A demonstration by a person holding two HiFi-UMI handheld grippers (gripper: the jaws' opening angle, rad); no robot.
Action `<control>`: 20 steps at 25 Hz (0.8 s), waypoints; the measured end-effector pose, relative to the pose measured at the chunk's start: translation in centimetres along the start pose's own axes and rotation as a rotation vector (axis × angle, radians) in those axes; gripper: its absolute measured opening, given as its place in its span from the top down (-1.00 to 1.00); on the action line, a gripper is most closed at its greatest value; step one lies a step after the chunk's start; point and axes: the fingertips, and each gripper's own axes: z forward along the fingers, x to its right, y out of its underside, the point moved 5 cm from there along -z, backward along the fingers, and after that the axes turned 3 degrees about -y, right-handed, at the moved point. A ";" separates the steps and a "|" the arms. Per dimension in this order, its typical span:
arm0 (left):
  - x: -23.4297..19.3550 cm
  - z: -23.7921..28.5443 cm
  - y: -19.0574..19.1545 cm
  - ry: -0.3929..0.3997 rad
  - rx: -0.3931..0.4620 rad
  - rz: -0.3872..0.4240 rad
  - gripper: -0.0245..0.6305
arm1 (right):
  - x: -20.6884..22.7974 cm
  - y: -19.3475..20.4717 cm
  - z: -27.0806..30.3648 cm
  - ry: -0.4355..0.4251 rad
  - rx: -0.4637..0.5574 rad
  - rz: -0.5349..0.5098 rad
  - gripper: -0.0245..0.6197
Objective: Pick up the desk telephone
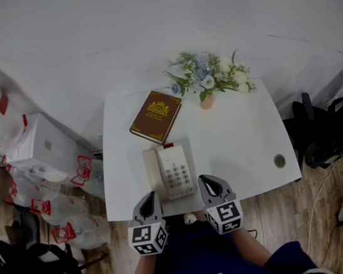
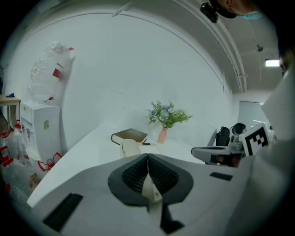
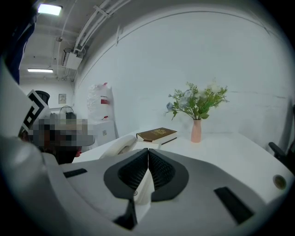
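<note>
At the bottom centre of the head view, the left gripper point(image 1: 149, 198) and the right gripper point(image 1: 207, 181) hover side by side at the near edge of the white table point(image 1: 242, 145). Each has its jaws pressed together with nothing between them. The desk telephone point(image 1: 170, 171) lies just up-frame, in the gap between the two tips and close to both. Its long axis runs up the frame, away from the person. Its handset point(image 1: 154, 174) rests along the left side, so the left gripper looks nearer to it, while the keypad side faces the right one. Either claw would need to open first. Further up-frame lie a brown book point(image 1: 156, 116) and a vase of flowers point(image 1: 206, 84)
</note>
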 end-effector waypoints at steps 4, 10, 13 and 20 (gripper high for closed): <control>-0.7 0.5 -0.2 0.025 -0.032 -0.012 0.87 | -0.5 -0.1 0.5 0.007 -0.021 -0.008 0.85; -1.0 1.3 -1.0 0.080 -0.052 -0.003 0.87 | -0.7 -1.3 1.2 0.024 -0.027 -0.011 0.85; -1.4 1.5 -1.1 0.073 -0.054 -0.007 0.87 | -0.8 -1.1 1.5 0.033 -0.031 -0.007 0.85; -2.4 2.4 -0.9 0.085 -0.129 -0.054 0.87 | -0.4 -1.8 2.2 0.040 -0.029 -0.011 0.85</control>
